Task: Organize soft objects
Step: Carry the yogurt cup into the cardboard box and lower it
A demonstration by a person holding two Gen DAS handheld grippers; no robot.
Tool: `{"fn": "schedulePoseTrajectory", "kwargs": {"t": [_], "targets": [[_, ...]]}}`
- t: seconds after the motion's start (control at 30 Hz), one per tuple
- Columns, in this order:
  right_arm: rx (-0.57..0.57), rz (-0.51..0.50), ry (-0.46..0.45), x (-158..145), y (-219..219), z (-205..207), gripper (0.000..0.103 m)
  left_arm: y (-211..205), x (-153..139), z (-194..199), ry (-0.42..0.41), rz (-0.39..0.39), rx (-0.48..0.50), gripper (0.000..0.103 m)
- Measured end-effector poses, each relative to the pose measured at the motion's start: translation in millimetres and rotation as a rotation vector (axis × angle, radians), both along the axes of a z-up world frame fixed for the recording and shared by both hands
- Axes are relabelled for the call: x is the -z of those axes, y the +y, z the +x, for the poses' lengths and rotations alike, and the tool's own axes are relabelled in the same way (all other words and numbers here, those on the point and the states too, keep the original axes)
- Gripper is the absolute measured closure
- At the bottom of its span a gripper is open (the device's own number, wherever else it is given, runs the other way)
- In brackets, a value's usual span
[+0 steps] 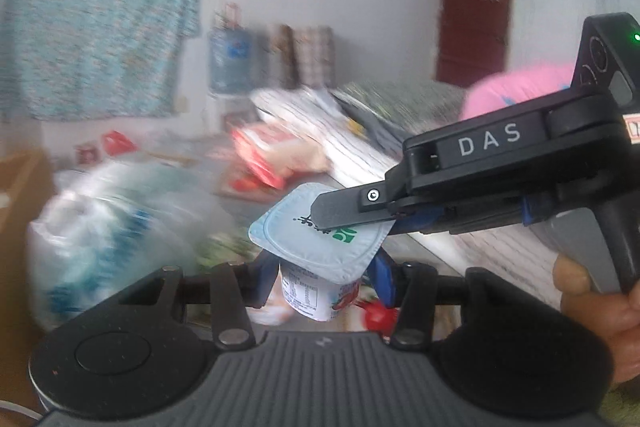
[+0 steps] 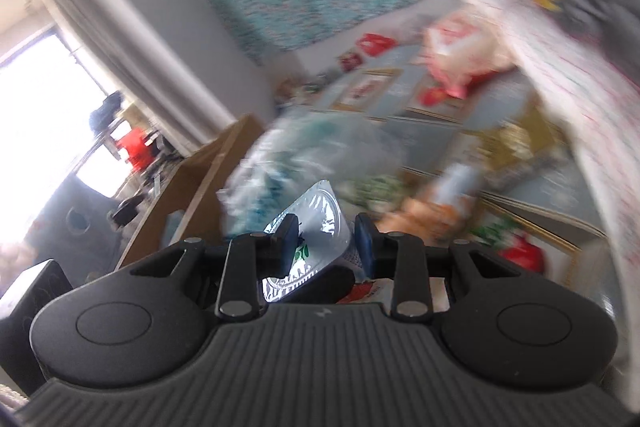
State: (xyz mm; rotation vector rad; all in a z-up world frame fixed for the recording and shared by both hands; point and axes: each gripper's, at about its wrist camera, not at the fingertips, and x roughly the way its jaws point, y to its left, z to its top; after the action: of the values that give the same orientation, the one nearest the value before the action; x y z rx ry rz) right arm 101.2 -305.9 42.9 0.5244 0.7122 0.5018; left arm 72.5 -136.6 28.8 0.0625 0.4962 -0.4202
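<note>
A white yogurt cup (image 1: 316, 283) with a pale foil lid (image 1: 320, 235) is held up in the air. My left gripper (image 1: 320, 279) is shut on the cup's body, blue pads on both sides. My right gripper (image 1: 348, 217) comes in from the right and pinches the lid's right edge between its fingers. In the right wrist view the lid (image 2: 316, 227) sits between my right gripper's fingers (image 2: 326, 243), which are closed on its edge. Both views are motion-blurred.
A clear plastic bag (image 1: 108, 227) lies at the left. A red and white snack bag (image 1: 272, 155) lies behind, beside striped white bedding (image 1: 320, 123) and a pink pillow (image 1: 516, 91). A wooden box edge (image 2: 192, 195) stands at the left.
</note>
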Motion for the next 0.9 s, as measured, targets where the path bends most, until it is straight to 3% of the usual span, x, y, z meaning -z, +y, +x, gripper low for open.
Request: {"fn": "schedulePoseTrajectory", "kwargs": {"t": [0.23,0.4,0.6,0.77,0.9], "targets": [[-0.266,-0.008,-0.095,-52,99,30,0.071,81,-44,-21,-0.100,0.000,-0.249,0.053],[-0.469,-0.005,-0.104,-79,195,59,0.070,151,-71,-25,-0.096,0.031,-0.428,0.053],[-0.663,0.002,0.041,-73,312,105,0.069,245,-80,-7,0.055,0.032,-0.573,0.052],[-0.757,-0.034,0.233,-40,394,134,0.068,305,-60,17,0.241,0.042,-0.625,0.052],[-0.774,-0.029,0.391,-3,428,152,0.068,340,-41,30,0.373,0.034,-0.645,0.052]]}}
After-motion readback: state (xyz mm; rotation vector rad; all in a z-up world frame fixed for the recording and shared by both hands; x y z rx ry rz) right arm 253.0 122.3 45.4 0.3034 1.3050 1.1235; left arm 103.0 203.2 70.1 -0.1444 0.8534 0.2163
